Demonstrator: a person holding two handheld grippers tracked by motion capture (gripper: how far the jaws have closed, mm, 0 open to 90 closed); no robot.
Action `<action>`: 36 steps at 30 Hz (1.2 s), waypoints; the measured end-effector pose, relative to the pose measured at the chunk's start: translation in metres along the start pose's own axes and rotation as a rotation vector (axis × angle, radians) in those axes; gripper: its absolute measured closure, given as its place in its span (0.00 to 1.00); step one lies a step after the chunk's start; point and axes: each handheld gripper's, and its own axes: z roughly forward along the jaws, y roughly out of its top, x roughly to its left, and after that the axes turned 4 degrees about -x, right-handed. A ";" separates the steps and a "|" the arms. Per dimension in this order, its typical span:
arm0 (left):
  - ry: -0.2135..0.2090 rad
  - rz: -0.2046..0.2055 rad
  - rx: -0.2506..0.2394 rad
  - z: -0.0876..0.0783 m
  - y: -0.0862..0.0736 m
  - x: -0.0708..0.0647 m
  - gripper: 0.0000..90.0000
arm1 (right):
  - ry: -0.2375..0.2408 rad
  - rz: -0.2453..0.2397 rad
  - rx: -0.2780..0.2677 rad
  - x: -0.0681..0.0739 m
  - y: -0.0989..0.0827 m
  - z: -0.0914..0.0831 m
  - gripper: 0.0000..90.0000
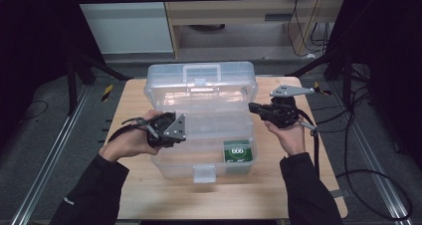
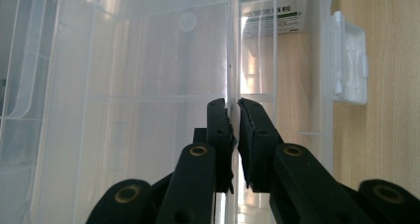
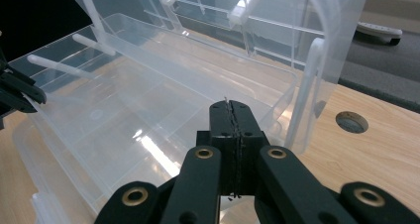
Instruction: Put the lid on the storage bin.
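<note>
A light wooden tabletop (image 1: pixel 149 195) stands on a grey floor, with dark frame struts at either side, loose cables on the floor to the right, and pale cabinet fronts behind. In the middle of the tabletop sits a clear plastic toolbox (image 1: pixel 199 130), its lid (image 1: pixel 201 83) standing open at the far side with the carry handle on top, and its white latch (image 1: pixel 204 173) hanging over the near edge. Inside the box, in the near right corner, lies a small green-and-white packet (image 1: pixel 238 151). The left gripper (image 1: pixel 175 130) sits at the left end of the box; in the left gripper view its jaws are closed to a narrow slit on a thin clear wall (image 2: pixel 233 60) of the box, which runs up between the pads, with the latch (image 2: pixel 350 60) off to the right on the wood. The right gripper (image 1: pixel 253 107) is at the right end of the box, just over its rim; in the right gripper view its jaws are pressed fully together with nothing between them, and the clear inner tray (image 3: pixel 163 110) lies just beyond the tips. A round hole (image 3: pixel 351 122) shows in the tabletop beside the box, to the right in that view.
</note>
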 end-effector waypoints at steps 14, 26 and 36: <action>-0.017 -0.001 -0.011 0.002 -0.003 -0.004 0.91 | -0.027 0.025 -0.006 -0.010 0.001 -0.001 1.00; -0.030 -0.022 -0.061 0.006 -0.006 -0.010 0.83 | 0.002 0.036 -0.006 -0.006 -0.008 -0.003 0.99; -0.022 -0.110 -0.175 0.010 -0.006 -0.013 0.66 | 0.012 0.028 0.017 -0.005 -0.016 -0.004 0.98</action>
